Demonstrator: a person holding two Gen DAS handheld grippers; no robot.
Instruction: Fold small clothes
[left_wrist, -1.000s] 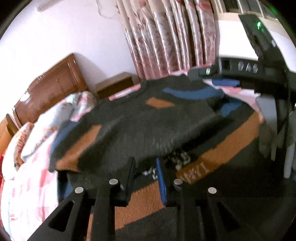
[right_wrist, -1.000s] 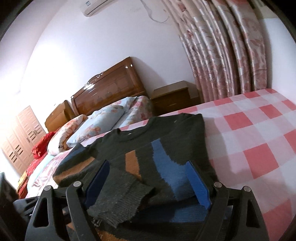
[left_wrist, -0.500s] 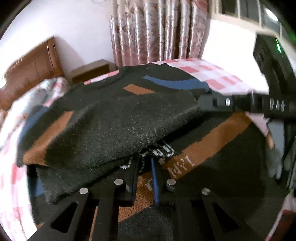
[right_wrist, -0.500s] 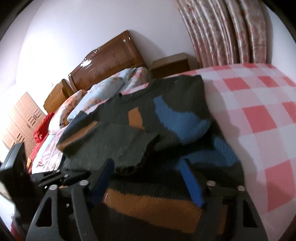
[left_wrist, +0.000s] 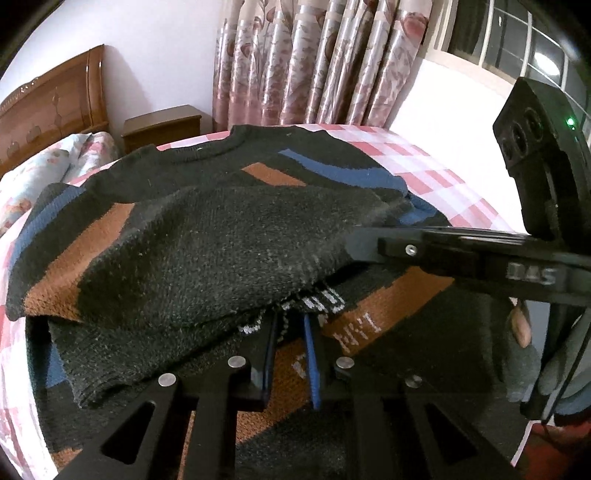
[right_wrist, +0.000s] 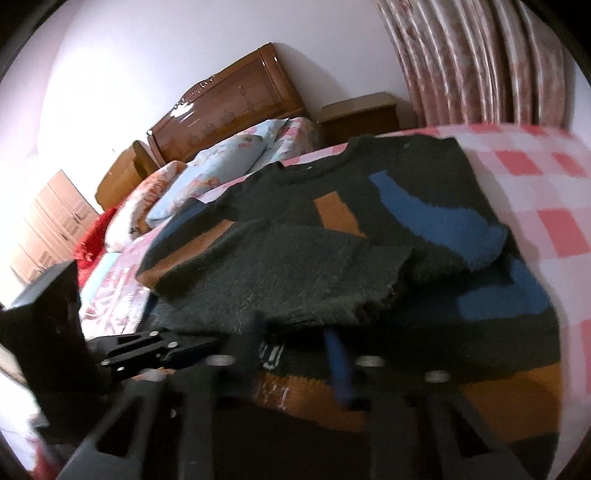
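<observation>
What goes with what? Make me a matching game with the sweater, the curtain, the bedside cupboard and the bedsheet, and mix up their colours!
Things:
1. sweater
2. curtain
3. bedside cupboard
4. bedsheet

Colours:
A. pink and white checks
B. brown wood
C. dark with blue and orange patches
D. pinkish with a flower pattern

Right pairs: 1-C, 2-D, 3-B, 4-A.
</observation>
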